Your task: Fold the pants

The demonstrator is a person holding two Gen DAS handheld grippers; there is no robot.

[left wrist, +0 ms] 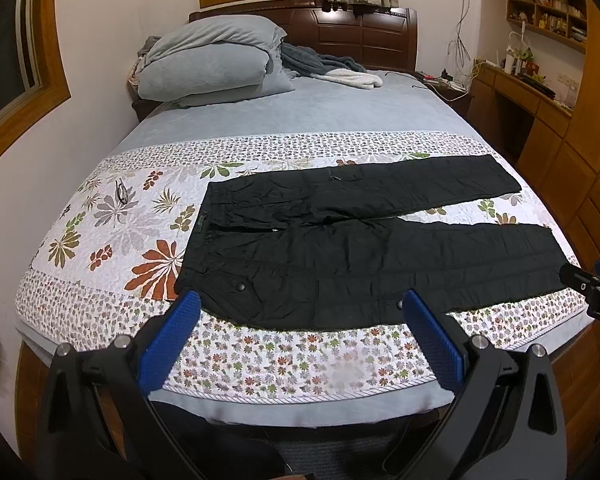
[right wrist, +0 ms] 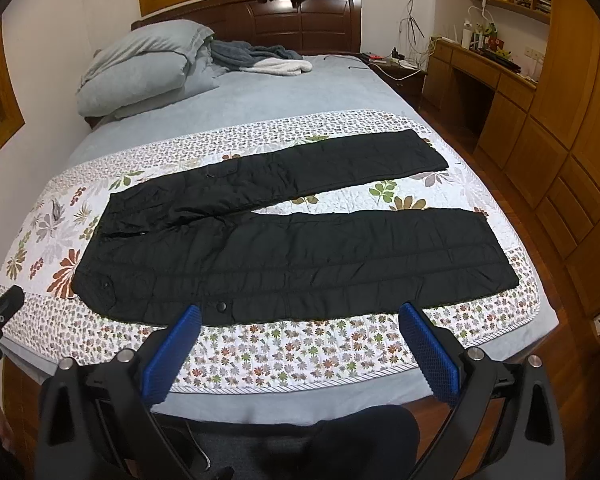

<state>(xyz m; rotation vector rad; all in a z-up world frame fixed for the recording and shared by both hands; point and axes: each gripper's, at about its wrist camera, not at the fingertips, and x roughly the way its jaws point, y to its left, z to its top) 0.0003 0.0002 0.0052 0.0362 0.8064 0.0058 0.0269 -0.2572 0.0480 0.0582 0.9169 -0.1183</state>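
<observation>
Pants (left wrist: 364, 248), black and quilted, lie spread flat and unfolded across the floral quilt (left wrist: 112, 236) of the bed, straight ahead of both sets of tongs. The waistband is at the left tongs' side, the two legs run off toward the right tongs' side, parted by a narrow wedge of quilt. The left gripper (left wrist: 300, 312) hangs over the quilt's near border with its blue pads (left wrist: 168, 344) spread wide and nothing between them; the near hem of the pants sits just beyond its fingertips. The right gripper (right wrist: 300, 320) is likewise spread wide and holds nothing, its tips just short of the near leg, by a snap button (right wrist: 221, 306). Beyond the pants, well away from both tongs, a folded grey duvet (left wrist: 208, 60) and a dark grey blanket (left wrist: 320, 65) rest against the wooden headboard (left wrist: 364, 32). Off past the right tongs stands a wooden desk (right wrist: 484, 68).
</observation>
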